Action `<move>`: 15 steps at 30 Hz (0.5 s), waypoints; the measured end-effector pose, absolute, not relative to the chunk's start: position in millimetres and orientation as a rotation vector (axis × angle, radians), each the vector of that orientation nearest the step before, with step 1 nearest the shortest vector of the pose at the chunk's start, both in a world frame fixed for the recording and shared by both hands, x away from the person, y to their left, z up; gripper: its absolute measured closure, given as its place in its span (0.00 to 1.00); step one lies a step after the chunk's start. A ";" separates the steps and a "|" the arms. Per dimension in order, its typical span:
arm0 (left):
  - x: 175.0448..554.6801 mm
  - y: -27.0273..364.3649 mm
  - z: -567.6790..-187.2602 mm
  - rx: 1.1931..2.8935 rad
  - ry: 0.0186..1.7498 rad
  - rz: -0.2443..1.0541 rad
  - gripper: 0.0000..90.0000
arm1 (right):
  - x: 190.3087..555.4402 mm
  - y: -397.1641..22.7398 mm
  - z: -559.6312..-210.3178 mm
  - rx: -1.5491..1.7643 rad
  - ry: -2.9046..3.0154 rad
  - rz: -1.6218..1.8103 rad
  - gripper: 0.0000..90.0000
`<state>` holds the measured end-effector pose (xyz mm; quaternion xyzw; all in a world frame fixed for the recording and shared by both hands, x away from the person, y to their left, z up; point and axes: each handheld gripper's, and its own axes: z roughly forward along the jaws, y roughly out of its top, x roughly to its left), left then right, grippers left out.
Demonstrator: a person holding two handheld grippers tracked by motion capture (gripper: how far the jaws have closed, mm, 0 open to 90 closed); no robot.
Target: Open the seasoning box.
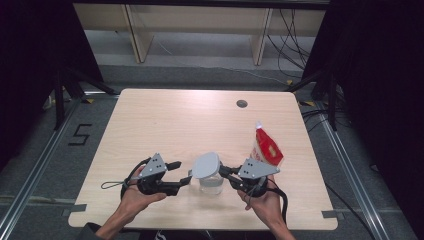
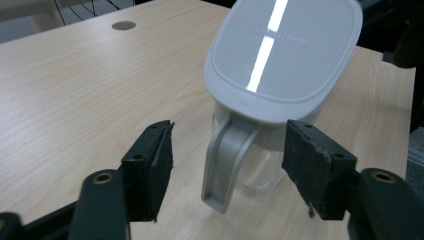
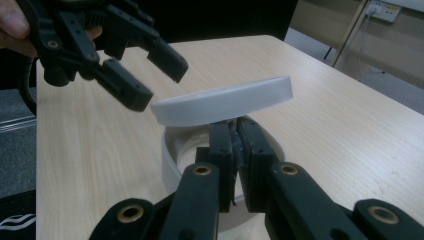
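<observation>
One clear jug (image 1: 210, 183) is standing on the desk (image 1: 170, 125), near the front edge, between my two grippers. Its one grey lid (image 1: 205, 165) is sitting tilted on top, raised on the side away from the handle (image 2: 226, 162), so I am seeing into the rim from the right gripper view.

My left gripper (image 1: 181, 174) is sitting just beside the jug on its handle side. Its jaws are standing spread; in the left gripper view the single grey handle is hanging between them and neither pad (image 2: 152, 167) is touching it.

My right gripper (image 1: 223, 173) is coming in from the other side. Its jaws are pressed together on the jug's rim (image 3: 172, 155), under the raised lid, pinching the wall between them.

One red and white pouch (image 1: 266, 148) is standing upright on the desk behind the right gripper, apart from the jug.

One round dark grommet (image 1: 242, 103) is showing in the desk near the far edge.

Two hands, one on each gripper, are coming in from the bottom of the high view.
</observation>
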<state>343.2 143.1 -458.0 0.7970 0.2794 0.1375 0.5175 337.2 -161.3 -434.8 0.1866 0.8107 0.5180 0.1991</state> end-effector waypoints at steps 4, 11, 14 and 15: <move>343.8 151.2 -464.6 1.916 0.698 0.334 0.37 | 337.0 -158.0 -432.0 0.526 2.268 1.456 0.96; 342.3 160.4 -474.8 1.936 0.760 0.342 0.28 | 338.9 -148.8 -425.3 0.476 2.253 1.458 0.96; 341.3 162.6 -476.6 1.963 0.743 0.363 0.24 | 339.0 -144.2 -423.8 0.476 2.261 1.471 0.96; 340.3 162.3 -477.4 1.959 0.762 0.365 0.23 | 338.6 -142.3 -423.8 0.477 2.257 1.471 0.96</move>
